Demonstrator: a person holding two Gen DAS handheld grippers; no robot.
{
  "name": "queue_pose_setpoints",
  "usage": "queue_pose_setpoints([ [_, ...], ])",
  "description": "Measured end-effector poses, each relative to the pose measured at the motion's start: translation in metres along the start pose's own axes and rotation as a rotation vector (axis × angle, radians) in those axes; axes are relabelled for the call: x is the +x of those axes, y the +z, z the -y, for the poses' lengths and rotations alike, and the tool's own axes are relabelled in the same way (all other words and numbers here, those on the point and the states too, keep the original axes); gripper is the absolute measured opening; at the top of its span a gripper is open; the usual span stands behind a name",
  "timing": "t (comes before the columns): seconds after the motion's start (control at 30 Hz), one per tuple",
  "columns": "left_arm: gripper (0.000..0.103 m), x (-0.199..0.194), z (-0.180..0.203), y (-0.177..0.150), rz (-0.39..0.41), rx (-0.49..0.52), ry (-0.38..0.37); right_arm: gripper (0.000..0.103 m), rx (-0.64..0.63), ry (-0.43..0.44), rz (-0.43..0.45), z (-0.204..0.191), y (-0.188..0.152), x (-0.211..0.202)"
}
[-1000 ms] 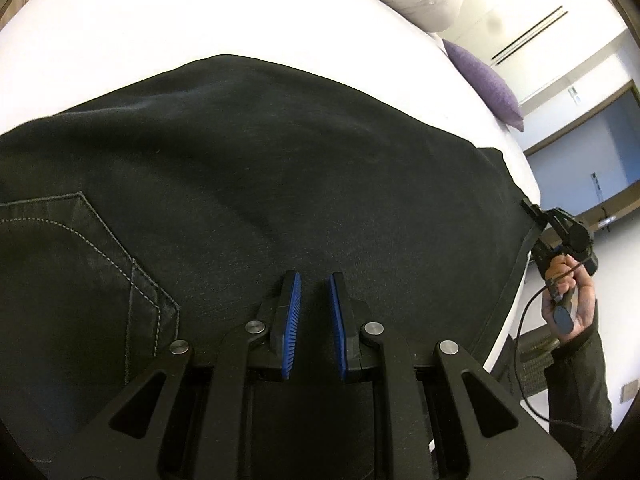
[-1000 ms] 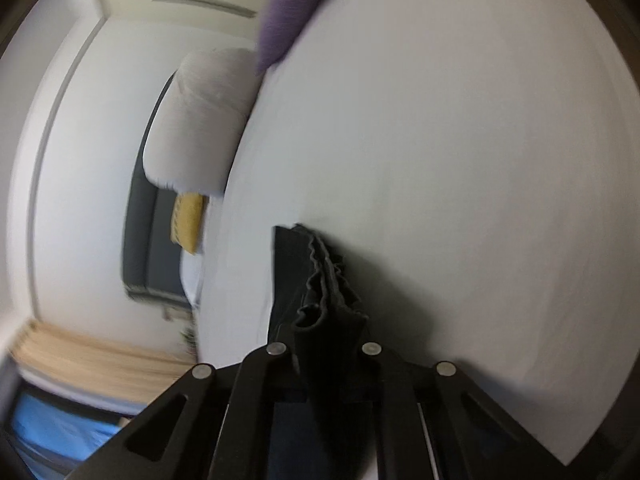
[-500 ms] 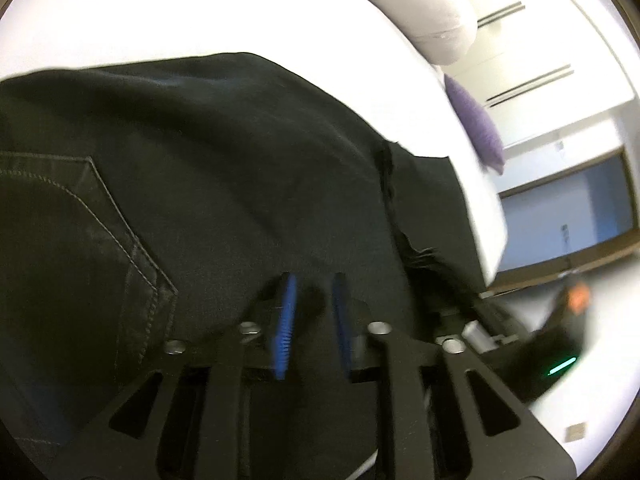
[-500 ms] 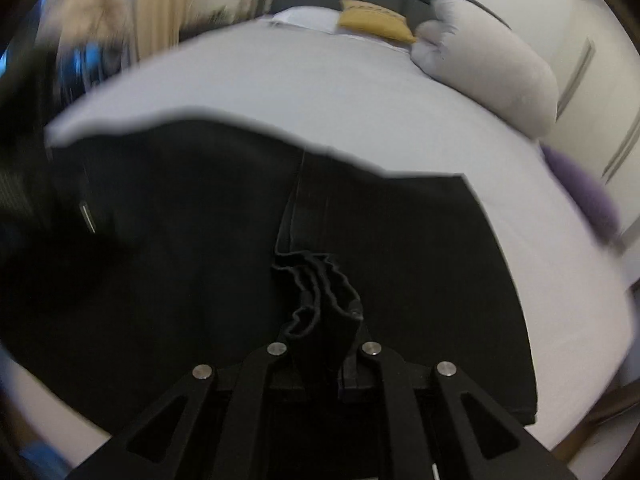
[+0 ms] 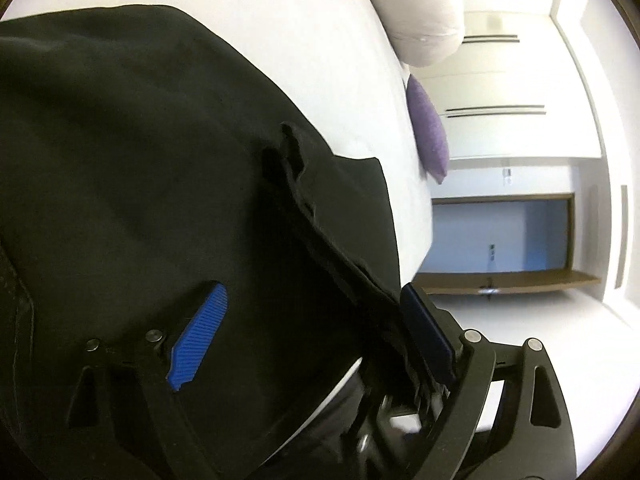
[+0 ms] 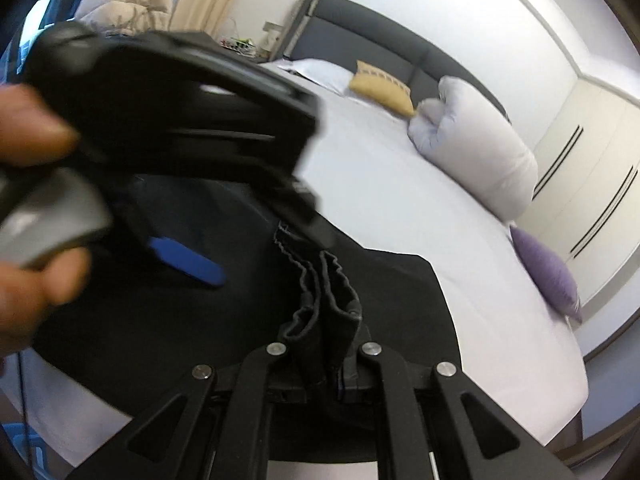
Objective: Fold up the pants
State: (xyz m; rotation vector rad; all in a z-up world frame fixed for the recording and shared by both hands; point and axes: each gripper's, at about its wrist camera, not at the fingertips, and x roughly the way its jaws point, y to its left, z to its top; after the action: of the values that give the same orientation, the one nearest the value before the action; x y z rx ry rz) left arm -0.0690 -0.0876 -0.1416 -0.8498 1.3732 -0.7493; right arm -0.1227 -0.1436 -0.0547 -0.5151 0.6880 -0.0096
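Black pants point(image 5: 152, 152) lie on a white bed point(image 5: 304, 32), with the leg ends folded over toward the waist. My left gripper point(image 5: 316, 316) is open wide, its blue pads point(image 5: 200, 332) spread over the cloth; the folded hem runs between them. My right gripper point(image 6: 324, 344) is shut on the bunched hem of the pants point(image 6: 324, 300) and holds it just above the cloth point(image 6: 392, 304). The left gripper point(image 6: 240, 248) shows blurred in the right wrist view, close above the hem.
A white pillow point(image 6: 480, 152), a purple cushion point(image 6: 548, 276) and a yellow cushion point(image 6: 380, 88) lie toward the dark headboard point(image 6: 380, 36). White wardrobe doors point(image 5: 520, 80) stand beyond the bed. The bed edge point(image 6: 560, 420) is near on the right.
My right gripper carried the hem across the pants toward my left gripper. My left gripper opened from nearly shut to wide, and the two are now close together.
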Motion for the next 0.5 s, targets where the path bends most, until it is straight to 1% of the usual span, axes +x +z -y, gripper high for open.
queue_pose_setpoints([
  [0.1, 0.088, -0.007, -0.005, 0.011, -0.001, -0.018, -0.009, 0.009, -0.053, 0.005, 0.017, -0.014, 0.002, -0.004],
  [0.17, 0.086, -0.013, -0.009, 0.017, -0.004, -0.029, -0.005, 0.009, -0.083, 0.018, 0.026, -0.023, 0.003, -0.005],
  [0.2, 0.081, -0.017, -0.010, 0.019, -0.004, -0.026, 0.003, 0.009, -0.093, 0.024, 0.032, -0.029, -0.003, -0.012],
  [0.23, 0.067, -0.022, -0.010, 0.022, -0.006, -0.011, 0.018, 0.009, -0.099, 0.032, 0.036, -0.034, -0.004, -0.015],
  [0.27, 0.056, -0.023, -0.009, 0.024, -0.014, 0.003, 0.026, 0.009, -0.105, 0.040, 0.038, -0.037, -0.004, -0.015],
  [0.3, 0.032, -0.026, -0.007, 0.025, -0.027, 0.018, 0.046, 0.009, -0.113, 0.045, 0.041, -0.040, -0.002, -0.015],
  [0.33, 0.022, -0.028, -0.006, 0.027, -0.037, 0.041, 0.083, 0.009, -0.118, 0.047, 0.045, -0.043, -0.001, -0.015],
  [0.37, 0.019, -0.033, -0.004, 0.029, -0.039, 0.071, 0.117, 0.009, -0.123, 0.052, 0.048, -0.045, 0.000, -0.015],
  [0.4, 0.010, -0.037, -0.003, 0.032, -0.039, 0.093, 0.134, 0.009, -0.128, 0.057, 0.049, -0.048, 0.001, -0.015],
  [0.47, 0.008, -0.048, -0.001, 0.038, -0.036, 0.130, 0.163, 0.009, -0.142, 0.068, 0.057, -0.052, 0.005, -0.017],
  [0.5, 0.007, -0.054, 0.000, 0.042, -0.032, 0.148, 0.178, 0.009, -0.149, 0.071, 0.059, -0.063, 0.002, -0.022],
])
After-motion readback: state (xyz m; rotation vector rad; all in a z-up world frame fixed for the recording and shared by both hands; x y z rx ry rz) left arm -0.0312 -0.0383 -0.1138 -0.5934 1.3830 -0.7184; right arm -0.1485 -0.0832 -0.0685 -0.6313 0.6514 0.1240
